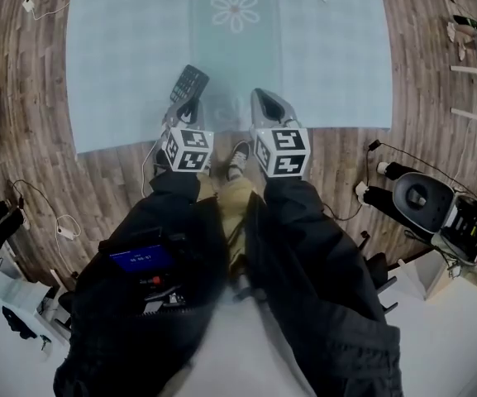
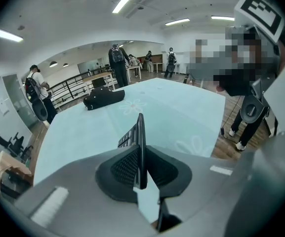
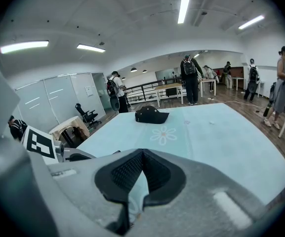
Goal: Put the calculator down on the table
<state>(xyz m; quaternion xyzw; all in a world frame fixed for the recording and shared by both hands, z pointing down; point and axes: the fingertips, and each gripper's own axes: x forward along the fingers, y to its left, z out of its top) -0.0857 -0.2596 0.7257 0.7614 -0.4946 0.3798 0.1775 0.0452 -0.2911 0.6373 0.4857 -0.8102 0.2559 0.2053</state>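
Left fingers (image 2: 122,168) clamped on calculator (image 2: 140,137). It's held on edge, poking out past tips, over worktop (image 1: 321,48). Right fingers (image 3: 127,172) pinched together, empty, just beside. Reckon it's set-down step, not landed yet. Next: go lower, tip it flat, let go gently.

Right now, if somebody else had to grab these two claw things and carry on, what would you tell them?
Left gripper: shut on the calculator, held by one end, edge-up between the pads.
Right gripper: shut, empty, beside the left one.
Calculator: over the near edge of the blue-covered table, not resting on it.
Done: calculator is in hand at the table.
Left: lower it flat onto the table, open the left jaws, pull back.
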